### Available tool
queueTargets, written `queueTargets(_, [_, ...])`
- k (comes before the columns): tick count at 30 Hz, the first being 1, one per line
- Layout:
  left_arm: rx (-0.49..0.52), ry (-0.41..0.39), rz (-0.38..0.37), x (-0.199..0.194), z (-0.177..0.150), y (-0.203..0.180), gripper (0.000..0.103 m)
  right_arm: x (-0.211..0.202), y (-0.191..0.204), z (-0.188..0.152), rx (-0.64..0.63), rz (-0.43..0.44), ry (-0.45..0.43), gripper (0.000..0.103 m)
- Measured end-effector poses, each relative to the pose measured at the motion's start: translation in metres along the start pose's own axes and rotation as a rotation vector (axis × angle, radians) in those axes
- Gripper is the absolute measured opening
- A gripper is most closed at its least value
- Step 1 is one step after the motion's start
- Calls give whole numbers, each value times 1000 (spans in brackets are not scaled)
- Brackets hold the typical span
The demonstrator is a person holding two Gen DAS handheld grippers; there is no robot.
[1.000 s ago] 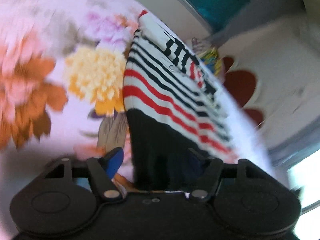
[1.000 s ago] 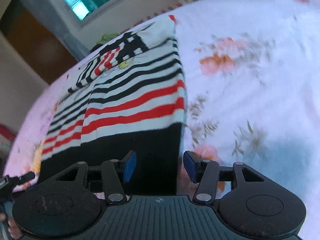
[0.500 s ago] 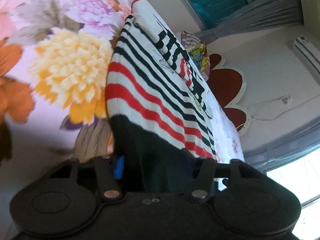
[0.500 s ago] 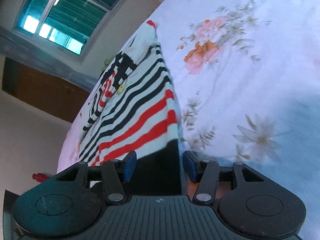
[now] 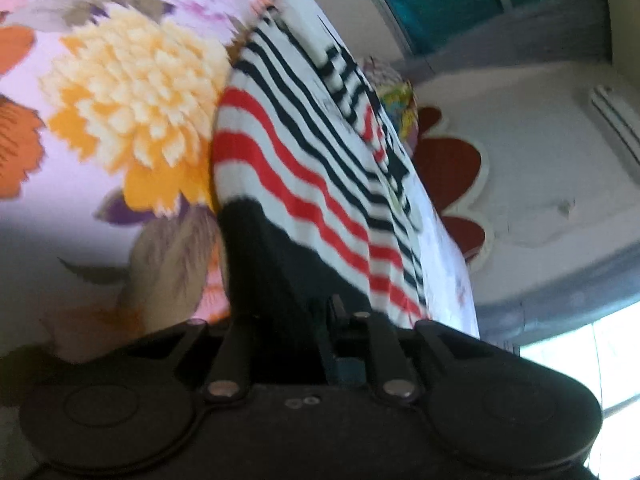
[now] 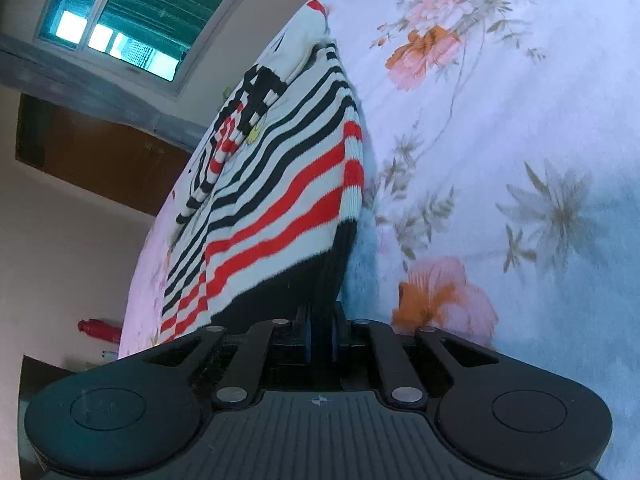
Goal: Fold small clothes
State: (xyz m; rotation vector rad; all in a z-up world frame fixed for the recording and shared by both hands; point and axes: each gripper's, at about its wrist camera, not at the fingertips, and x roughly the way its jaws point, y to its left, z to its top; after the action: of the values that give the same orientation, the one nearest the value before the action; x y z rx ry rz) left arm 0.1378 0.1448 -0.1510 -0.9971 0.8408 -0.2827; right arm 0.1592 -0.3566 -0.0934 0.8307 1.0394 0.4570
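A bedroom with a flowery bed and green windows

The bed sheet (image 6: 520, 128) is pale and covered in flowers — pink and orange ones on one side, a big yellow flower (image 5: 132, 112) on the other. A window (image 6: 132, 12) with teal-green glass lets in bright light. Under it runs a grey ledge, then a brown wooden panel (image 6: 100, 148) on a cream wall. On the other wall sits a dark red flower shape (image 5: 452, 168) (with a white edge) and an air conditioner (image 5: 616, 120) — up high.
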Motion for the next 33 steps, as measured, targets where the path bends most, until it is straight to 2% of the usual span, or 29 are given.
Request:
queueTargets(3, [3,-4,17,2,3,-2,13,3,9,4,-59,-26,16,9])
queueTargets(6, [57,-19,78,5,3,-9,3,5,19,3,-122,-65,7,5])
queueTargets(8, [118,-71,72,-4,-1,-20,3,-1,25,0,-153,-58,-18,5])
queueTargets(9, [130,-105,45,-11,-3,-23,3,-8,25,0,-152,-31,-41,5])
queueTargets(11, [114,-154,30,-24,-5,-20,3,-18,23,-1,-146,-3,-79,5])
queueTargets(14, [103,-113,126,-18,-5,-5,3,-14,10,-5,-130,-44,-51,5])
queueTargets(16, [74,-127,102,-17,-3,-1,3,-6,8,-7,-111,-46,-49,4])
queueTargets(20, [68,-162,57,-23,4,-10,3,-13,23,3,-103,-2,-126,4])
queueTargets(24, [58,-226,2,-27,27,-26,3,-20,55,31,-170,17,-188,4])
queueTargets(27, [111,-260,-9,-21,59,-50,3,-19,77,61,-196,44,-232,4])
queueTargets(33, [177,-284,29,17,137,-93,3,8,112,136,-196,56,-279,4])
